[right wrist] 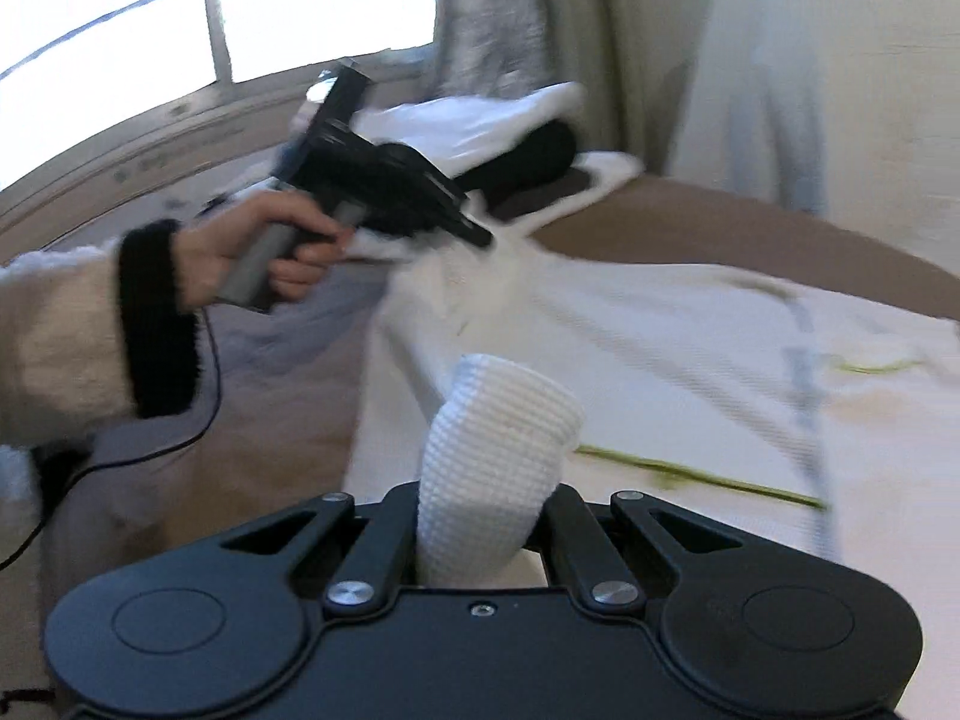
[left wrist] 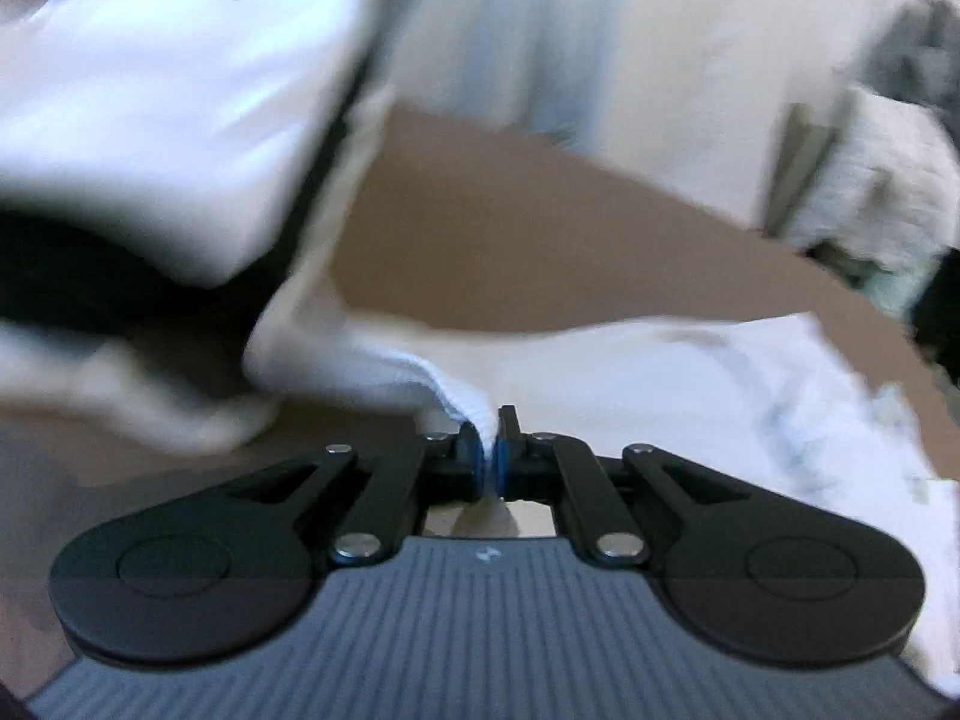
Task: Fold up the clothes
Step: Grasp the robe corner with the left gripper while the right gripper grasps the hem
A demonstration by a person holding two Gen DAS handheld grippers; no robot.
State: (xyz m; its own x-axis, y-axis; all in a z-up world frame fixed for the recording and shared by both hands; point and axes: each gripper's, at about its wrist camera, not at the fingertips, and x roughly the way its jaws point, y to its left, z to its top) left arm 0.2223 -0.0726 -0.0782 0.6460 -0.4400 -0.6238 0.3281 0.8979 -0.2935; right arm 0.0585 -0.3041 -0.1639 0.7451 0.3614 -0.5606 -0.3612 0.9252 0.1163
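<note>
Your left claw (left wrist: 492, 450) is pinched tight on a thin fold of the white waffle-knit cotton garment (left wrist: 690, 372), with the ribbed hem coming out between its blue pads. Your right claw (right wrist: 486, 540) is closed too; a thick roll of the same white knit rises from between its fingers and hides the tips.

The garment itself lies spread over the brown bed cover (left wrist: 540, 228), running away from both claws towards the far side of the bed. In the right wrist view your left hand (right wrist: 264, 258), in its cream fleece sleeve (right wrist: 54, 348), holds the other claw over the garment's far corner.

By my reading you are mid-fold: two points of one edge are gripped and lifted, ready to be carried across. The next move calls for both claws to travel together, keeping the edge taut and level, then lowering it onto the opposite edge before letting go.

Beyond the garment's far corner lie a black cloth (right wrist: 528, 162) and a white folded piece (right wrist: 468, 120); keep your carry short of them. The window (right wrist: 240, 12) and pale curtain (right wrist: 492, 18) stand behind those. The bare brown cover on the garment's side away from the window gives the most open room. A black cable (right wrist: 180, 420) trails below your left sleeve.
</note>
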